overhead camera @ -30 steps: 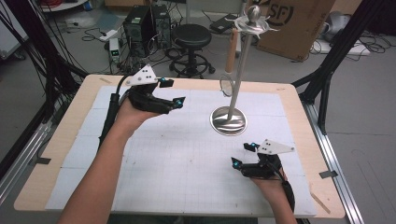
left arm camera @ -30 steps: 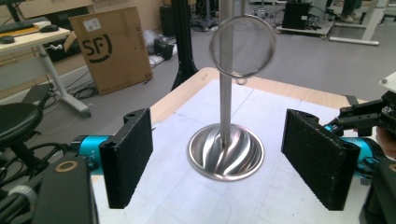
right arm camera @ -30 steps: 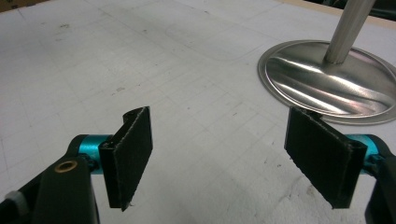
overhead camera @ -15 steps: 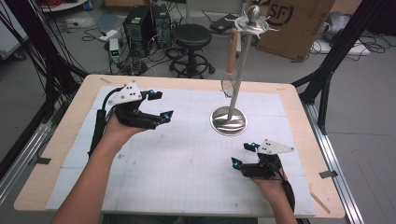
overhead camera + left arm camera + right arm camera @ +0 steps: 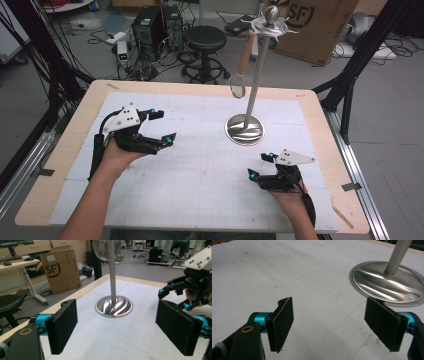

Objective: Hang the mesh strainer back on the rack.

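While both hands idle at the table, the metal stand is the landmark. Left gripper, well left of the stand's base, is raised off the mat with jaws spread wide, empty — aimed toward the pole, likely lining up. Magnifying glass hangs from the stand's top, just left of the pole. Right gripper sits near the base on the person's side, resting low — jaws released, holding nothing.
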A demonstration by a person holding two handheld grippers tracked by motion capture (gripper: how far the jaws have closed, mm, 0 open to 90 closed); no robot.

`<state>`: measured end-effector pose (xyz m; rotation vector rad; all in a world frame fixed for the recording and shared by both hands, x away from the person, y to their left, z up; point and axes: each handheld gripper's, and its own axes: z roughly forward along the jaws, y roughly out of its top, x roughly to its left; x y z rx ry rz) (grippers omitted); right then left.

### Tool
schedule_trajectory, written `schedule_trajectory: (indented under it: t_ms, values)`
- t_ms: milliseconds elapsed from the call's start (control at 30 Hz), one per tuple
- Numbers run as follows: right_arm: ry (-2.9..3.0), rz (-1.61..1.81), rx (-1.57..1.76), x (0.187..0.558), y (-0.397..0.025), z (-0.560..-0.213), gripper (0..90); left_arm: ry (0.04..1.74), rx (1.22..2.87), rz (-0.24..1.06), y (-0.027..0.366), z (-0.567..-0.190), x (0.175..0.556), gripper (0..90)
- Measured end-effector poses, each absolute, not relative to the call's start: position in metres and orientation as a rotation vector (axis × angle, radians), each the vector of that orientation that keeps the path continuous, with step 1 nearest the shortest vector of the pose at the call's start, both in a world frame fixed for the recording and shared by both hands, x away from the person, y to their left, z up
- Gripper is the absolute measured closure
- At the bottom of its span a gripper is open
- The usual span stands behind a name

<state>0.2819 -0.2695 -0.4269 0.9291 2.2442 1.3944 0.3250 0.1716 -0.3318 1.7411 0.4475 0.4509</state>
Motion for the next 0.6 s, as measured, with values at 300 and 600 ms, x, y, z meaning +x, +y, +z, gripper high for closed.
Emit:
schedule_trajectory:
  t_ms: [300,600]
  values:
    - [2.253,1.386,0.929,0.282,-0.268,-0.428,22.7,0.485,1.720,0.448,0.187,-0.356,0.314,17.5]
    - [2.254,1.382,0.927,0.282,-0.268,-0.428,22.7,0.501,1.711,0.465,0.195,-0.373,0.299,16.7]
